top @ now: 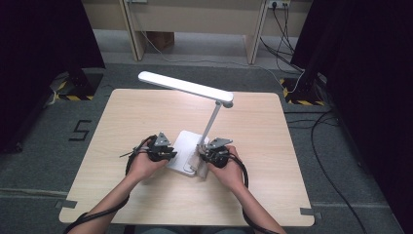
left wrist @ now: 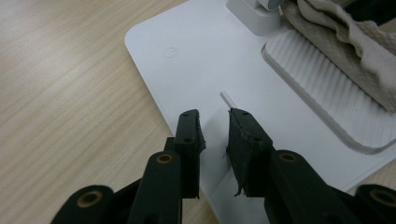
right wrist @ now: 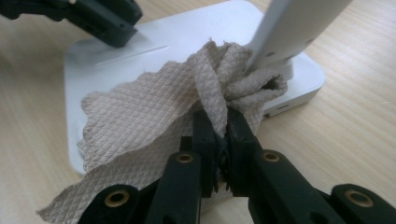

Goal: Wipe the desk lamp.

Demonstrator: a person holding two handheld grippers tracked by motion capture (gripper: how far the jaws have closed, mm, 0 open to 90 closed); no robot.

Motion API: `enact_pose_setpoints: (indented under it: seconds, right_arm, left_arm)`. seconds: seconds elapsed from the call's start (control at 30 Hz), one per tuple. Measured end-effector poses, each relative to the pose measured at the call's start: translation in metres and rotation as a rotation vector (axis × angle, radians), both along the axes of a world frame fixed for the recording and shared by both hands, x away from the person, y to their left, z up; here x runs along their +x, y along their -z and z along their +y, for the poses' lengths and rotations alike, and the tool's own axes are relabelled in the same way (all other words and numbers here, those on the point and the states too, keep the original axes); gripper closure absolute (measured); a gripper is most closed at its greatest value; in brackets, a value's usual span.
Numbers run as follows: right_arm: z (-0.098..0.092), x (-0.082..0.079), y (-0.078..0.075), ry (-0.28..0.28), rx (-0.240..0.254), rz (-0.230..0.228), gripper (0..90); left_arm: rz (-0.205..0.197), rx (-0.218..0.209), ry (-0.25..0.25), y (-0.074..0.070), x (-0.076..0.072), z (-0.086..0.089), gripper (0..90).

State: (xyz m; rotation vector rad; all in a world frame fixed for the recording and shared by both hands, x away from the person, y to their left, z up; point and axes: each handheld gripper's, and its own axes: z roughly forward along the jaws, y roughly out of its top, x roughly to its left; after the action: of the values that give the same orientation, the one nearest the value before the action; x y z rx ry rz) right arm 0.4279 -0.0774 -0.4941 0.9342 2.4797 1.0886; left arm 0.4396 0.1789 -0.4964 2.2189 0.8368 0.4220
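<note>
Now the right tool (right wrist: pixel 220 122) pinches a paper towel (right wrist: pixel 154 116) against the lamp base (right wrist: pixel 112 56).

The wooden table (top: pixel 146 112) lay bare across its far left, far right and near edge, leaving wide passage there. The desk lamp's base (left wrist: pixel 196 65) took the middle, its slanted stem (top: pixel 210 122) rising and the long head (top: pixel 185 87) overhanging the far-left stretch, barring any high reach there.
</note>
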Motion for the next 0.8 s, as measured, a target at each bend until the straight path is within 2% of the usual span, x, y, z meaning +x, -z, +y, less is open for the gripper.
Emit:
enact_pose_setpoints:
  seconds: [0.2, 0.43, 0.8]
  right_arm:
    - [0.001, -0.011, 0.001, -0.026, 0.017, 0.013, 85.0]
    - [0.005, -0.022, 0.0, -0.057, 0.012, 0.019, 85.0]
    - [0.006, -0.032, -0.001, -0.096, 0.031, 0.049, 84.9]
  left_arm:
    - [-0.001, 0.003, -0.001, 0.0, 0.0, 0.0, 72.8]
    - [-0.005, 0.004, -0.002, 0.0, -0.001, -0.001, 73.2]
    - [-0.004, 0.001, -0.003, 0.0, -0.001, 0.0, 73.3]
